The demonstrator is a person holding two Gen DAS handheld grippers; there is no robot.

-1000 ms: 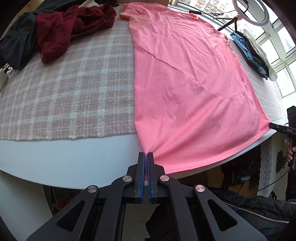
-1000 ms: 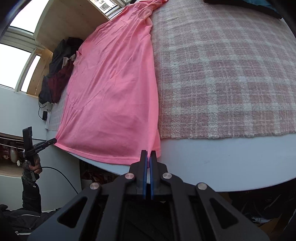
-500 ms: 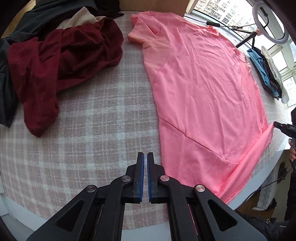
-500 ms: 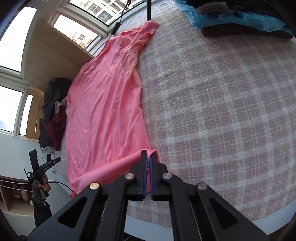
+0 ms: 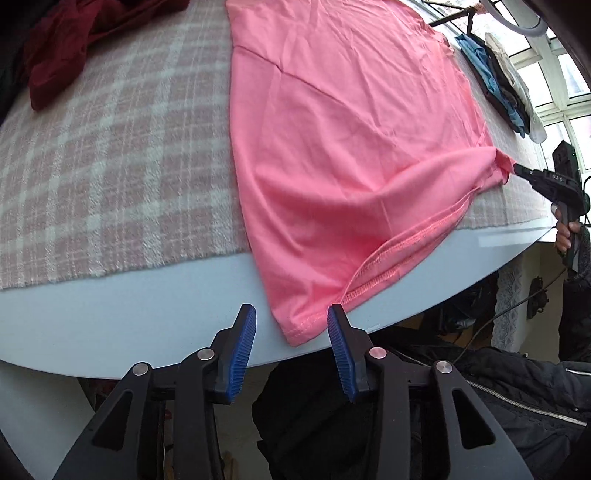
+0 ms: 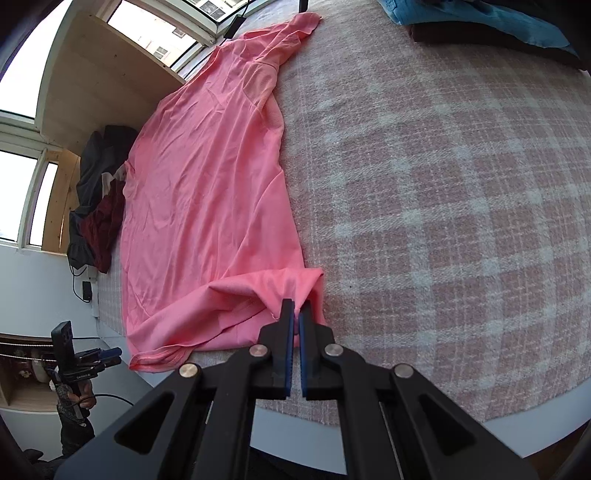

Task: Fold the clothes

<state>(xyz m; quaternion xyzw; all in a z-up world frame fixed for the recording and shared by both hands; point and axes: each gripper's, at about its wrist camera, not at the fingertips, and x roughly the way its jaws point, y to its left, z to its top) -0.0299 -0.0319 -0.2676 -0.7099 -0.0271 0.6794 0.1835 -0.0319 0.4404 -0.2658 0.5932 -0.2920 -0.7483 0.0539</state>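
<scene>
A pink T-shirt (image 5: 340, 122) lies spread on a pink plaid cloth (image 5: 110, 155) over a white table (image 5: 110, 325). Its hem corner hangs at the table's front edge between the fingers of my left gripper (image 5: 291, 317), which is open and holds nothing. In the right wrist view the T-shirt (image 6: 207, 184) lies lengthwise, and my right gripper (image 6: 295, 314) is shut on its other hem corner, lifted and bunched a little above the cloth. That gripper also shows in the left wrist view (image 5: 517, 170) at the shirt's right corner.
A dark red garment (image 5: 66, 44) and dark clothes lie at the far left. A stack of blue and dark clothes (image 5: 498, 81) lies at the far right, also in the right wrist view (image 6: 480, 18). A ring light stands by the windows.
My left gripper has opened and let the hem corner drop at the table's front edge. My right gripper stays shut on its corner, which is now bunched up on the cloth.
</scene>
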